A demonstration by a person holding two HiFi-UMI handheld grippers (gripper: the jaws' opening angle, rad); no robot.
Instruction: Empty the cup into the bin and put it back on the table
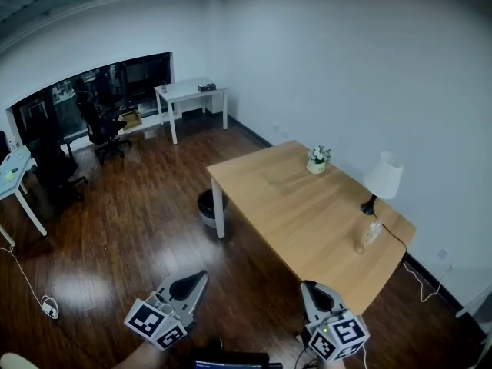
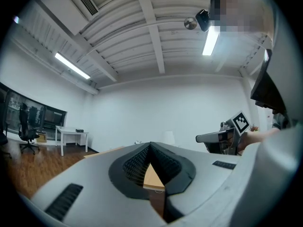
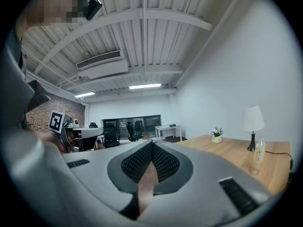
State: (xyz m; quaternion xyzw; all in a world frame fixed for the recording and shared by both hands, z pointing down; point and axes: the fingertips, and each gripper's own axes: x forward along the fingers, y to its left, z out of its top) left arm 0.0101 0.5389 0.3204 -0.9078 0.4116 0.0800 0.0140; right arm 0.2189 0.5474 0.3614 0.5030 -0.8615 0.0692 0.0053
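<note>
Hovering before wooden table (image 1: 292, 206), left tool (image 1: 201, 274) closed, empty, right tool (image 1: 308, 285) closed, empty, bin (image 1: 206, 208) by table.

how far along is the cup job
Nothing done yet. The cup stands on the table by the bottle, untouched. Left gripper and right gripper are both shut and empty. To do: grasp it, tip it into the bin, set it back.

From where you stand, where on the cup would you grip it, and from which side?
Probably grip the cup by its side wall, coming level from the table's near edge with the right gripper. It stands upright, and the bottle sits close behind it, so the near side is free.
</note>
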